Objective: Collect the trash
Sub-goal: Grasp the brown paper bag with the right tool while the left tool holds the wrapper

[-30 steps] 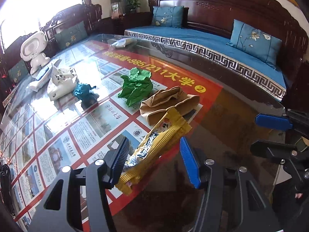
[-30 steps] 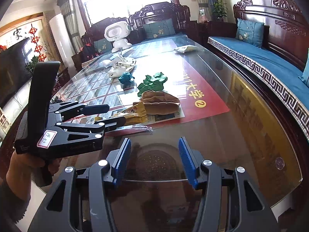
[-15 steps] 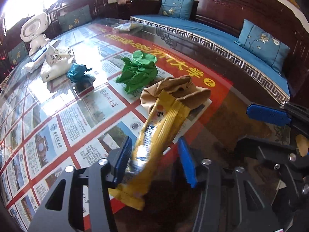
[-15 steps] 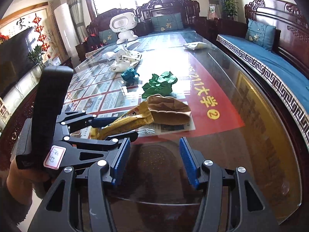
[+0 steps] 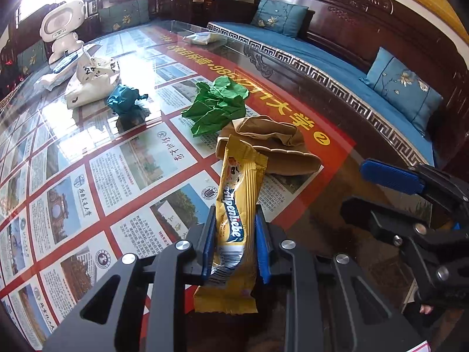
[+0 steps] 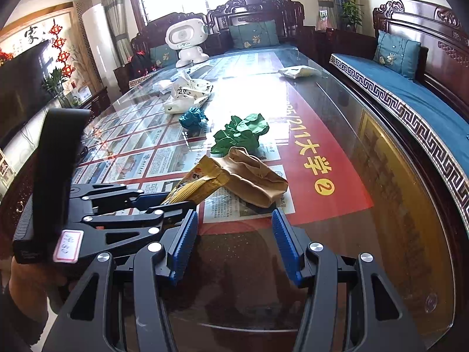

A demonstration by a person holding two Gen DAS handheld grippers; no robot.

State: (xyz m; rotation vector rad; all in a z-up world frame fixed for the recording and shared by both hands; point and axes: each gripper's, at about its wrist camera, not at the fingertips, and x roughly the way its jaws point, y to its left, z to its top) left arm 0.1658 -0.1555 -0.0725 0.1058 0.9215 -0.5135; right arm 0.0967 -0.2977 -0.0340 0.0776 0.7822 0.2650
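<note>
A yellow snack wrapper (image 5: 237,205) stands upright between the blue pads of my left gripper (image 5: 234,234), whose jaws are closing and pinch its lower part. From the right wrist view the wrapper (image 6: 199,183) pokes out of the left gripper (image 6: 164,202) beside a crumpled brown paper bag (image 6: 252,179). Behind the bag (image 5: 272,146) lie a green paper wad (image 5: 217,105), a teal wad (image 5: 124,99) and a white printed bag (image 5: 91,79). My right gripper (image 6: 234,240) hovers open over the glass near the table's front, with nothing between its fingers.
The glass table top (image 6: 381,205) covers a red poster of printed panels. A white robot toy (image 6: 187,38) and a white packet (image 6: 296,72) sit at the far end. A dark wooden bench with blue cushions (image 5: 322,58) runs along the right side.
The left jaws have narrowed onto the yellow wrapper, which rose from lying flat on the glass to standing upright between the pads. The right gripper drifted forward, still open.
</note>
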